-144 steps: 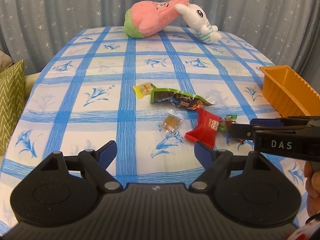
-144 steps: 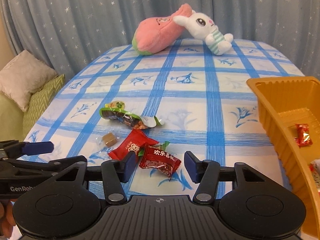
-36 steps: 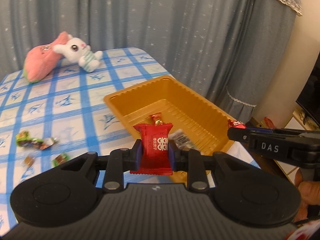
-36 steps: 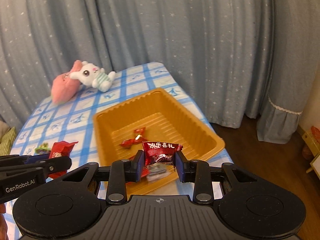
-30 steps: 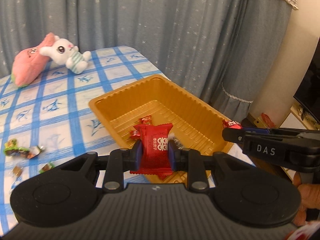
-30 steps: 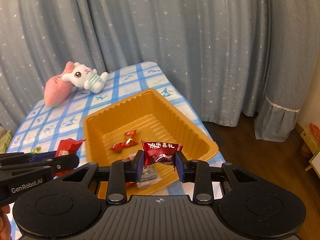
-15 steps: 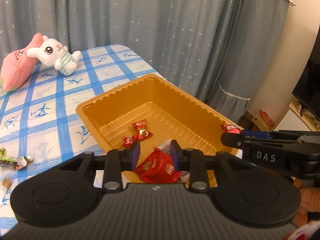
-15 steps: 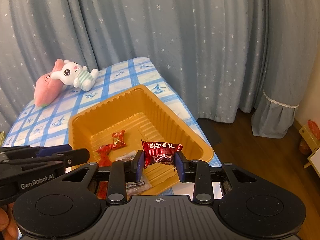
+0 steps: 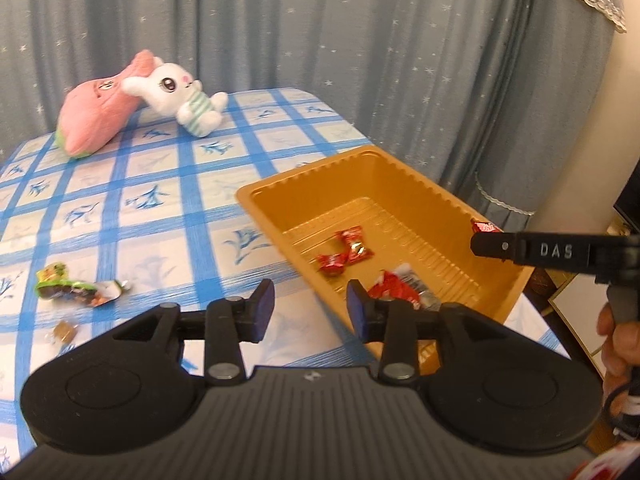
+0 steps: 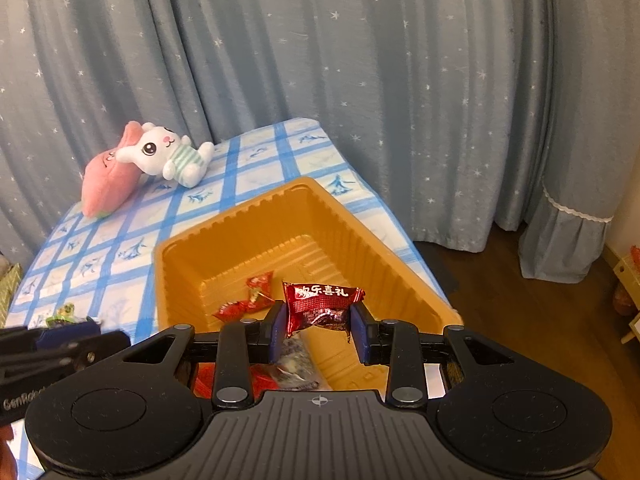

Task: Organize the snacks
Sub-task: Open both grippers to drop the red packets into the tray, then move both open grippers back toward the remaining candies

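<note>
- The worktop [image 9: 120,184] carries the orange tray [image 10: 380,248] at its right end.
- The right gripper [image 10: 318,330] hangs over the tray's near end, fingers clamped on the dark red snack packet [image 10: 320,306], its long axis crosswise; the drop point lies straight below.
- The left gripper [image 9: 308,312] has its fingers spread and empty.
- Loose snacks [image 9: 76,290] lie well to its left.

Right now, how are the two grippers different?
The left gripper has its fingers spread apart with nothing between them, while the right gripper has its fingers pinched on a dark red candy packet. The left gripper sits by the near edge of the orange tray, partly over the tablecloth; the right gripper hangs over the tray. Both are black with blue fingers.
</note>
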The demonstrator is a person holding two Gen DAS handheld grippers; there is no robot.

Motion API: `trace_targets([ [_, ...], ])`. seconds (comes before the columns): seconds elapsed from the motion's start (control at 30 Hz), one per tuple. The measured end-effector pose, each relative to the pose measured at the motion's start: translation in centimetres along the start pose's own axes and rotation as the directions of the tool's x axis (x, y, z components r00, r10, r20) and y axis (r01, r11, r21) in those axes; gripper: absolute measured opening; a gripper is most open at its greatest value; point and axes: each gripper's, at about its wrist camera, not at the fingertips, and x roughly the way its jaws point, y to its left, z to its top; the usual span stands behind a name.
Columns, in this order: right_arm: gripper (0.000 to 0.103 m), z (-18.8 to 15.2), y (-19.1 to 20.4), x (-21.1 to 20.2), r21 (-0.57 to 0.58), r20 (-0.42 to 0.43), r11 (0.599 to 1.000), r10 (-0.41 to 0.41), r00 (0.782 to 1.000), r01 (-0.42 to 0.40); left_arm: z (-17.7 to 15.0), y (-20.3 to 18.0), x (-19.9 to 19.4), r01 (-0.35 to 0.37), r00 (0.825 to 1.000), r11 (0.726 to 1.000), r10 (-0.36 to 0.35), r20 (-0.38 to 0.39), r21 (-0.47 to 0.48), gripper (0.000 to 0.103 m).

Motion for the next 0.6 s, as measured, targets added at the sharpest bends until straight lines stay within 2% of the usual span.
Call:
trace_targets([
  [0.03, 0.046, 0.1, 0.0, 0.2, 0.011, -0.006, 1.0, 0.008, 1.0, -0.008, -0.2, 0.2, -0.2, -0.005, 1.0, 1.0, 0.005, 0.001, -0.004, 0.044],
  [0.07, 0.066, 0.2, 0.0, 0.3, 0.023, -0.002, 1.0, 0.006, 1.0, -0.006, -0.3, 0.4, -0.3, -0.007, 1.0, 1.0, 0.007, 0.0, -0.008, 0.047],
  [0.1, 0.076, 0.2, -0.1, 0.1, 0.032, 0.011, 0.999, 0.004, 1.0, -0.004, -0.5, 0.5, -0.5, -0.008, 1.0, 1.0, 0.008, 0.0, -0.013, 0.047],
  [0.2, 0.076, 0.1, -0.1, -0.4, 0.037, 0.018, 0.999, 0.005, 1.0, -0.006, -0.9, 1.0, -1.0, -0.015, 1.0, 0.999, 0.015, -0.003, -0.029, 0.048],
  [0.6, 0.076, -2.0, 1.6, -3.0, 0.008, -0.009, 1.0, -0.014, 1.0, 0.014, -2.3, 2.3, -4.1, -0.035, 0.999, 0.996, 0.036, 0.003, -0.087, 0.063],
])
